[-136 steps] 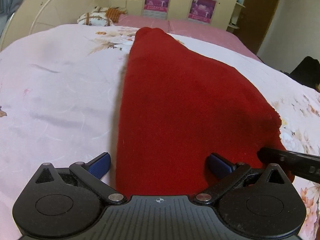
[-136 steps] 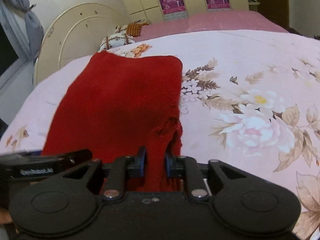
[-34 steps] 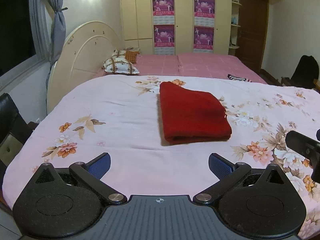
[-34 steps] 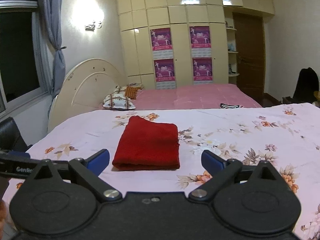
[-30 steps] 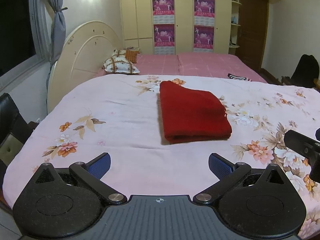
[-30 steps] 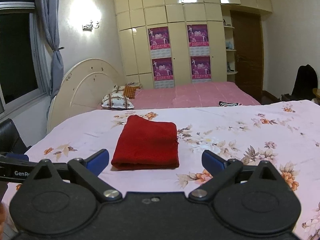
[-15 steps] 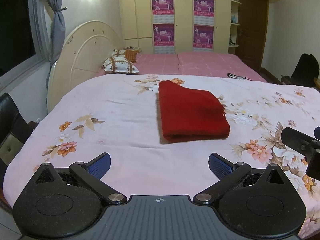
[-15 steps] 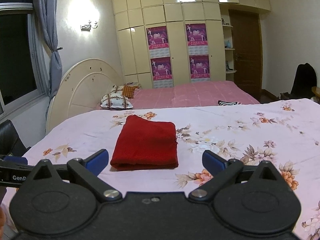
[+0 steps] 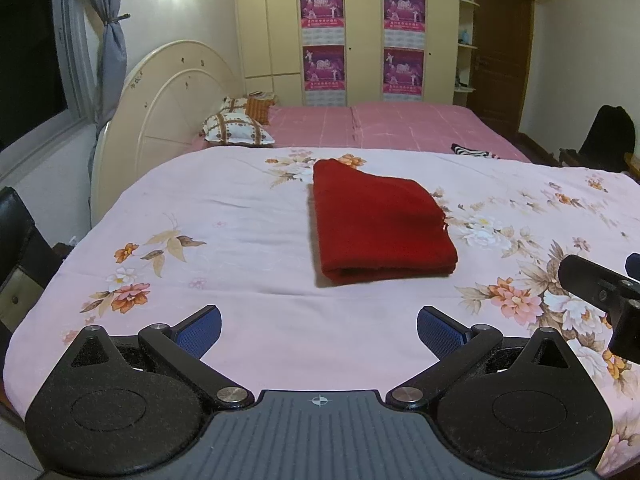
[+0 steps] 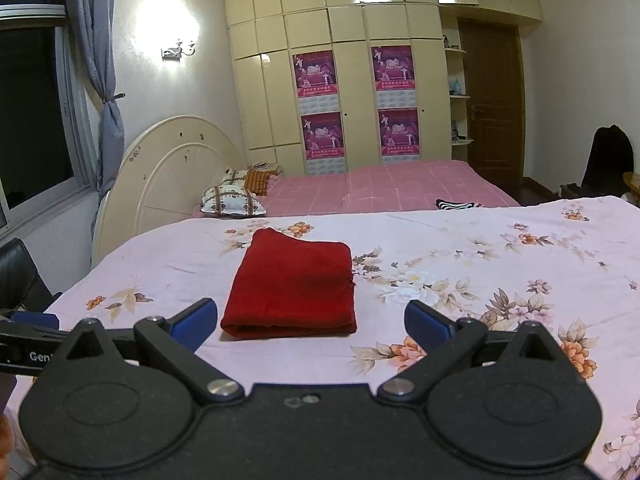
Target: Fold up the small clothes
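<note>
A red garment (image 9: 376,220) (image 10: 294,288) lies folded into a neat rectangle on the floral pink bedspread (image 9: 224,232) (image 10: 480,272), its folded edge towards me. My left gripper (image 9: 319,330) hangs open well short of it, near the bed's front edge, with nothing between its blue pads. In the right wrist view my right gripper (image 10: 308,322) is open too and holds nothing, pulled back from the garment. A piece of the right gripper (image 9: 600,296) shows at the right edge of the left wrist view.
A second bed with a pink cover (image 9: 392,128) stands behind, with pillows (image 9: 236,128) and a cream round headboard (image 9: 160,108). Wardrobes with posters (image 10: 360,104) line the far wall. A black chair (image 9: 20,240) is at the left, a dark chair (image 9: 612,136) at the right.
4.5 s ago my right gripper was shut on the red garment, close over it. Now both grippers are open and drawn back. In the last second they drifted only slightly.
</note>
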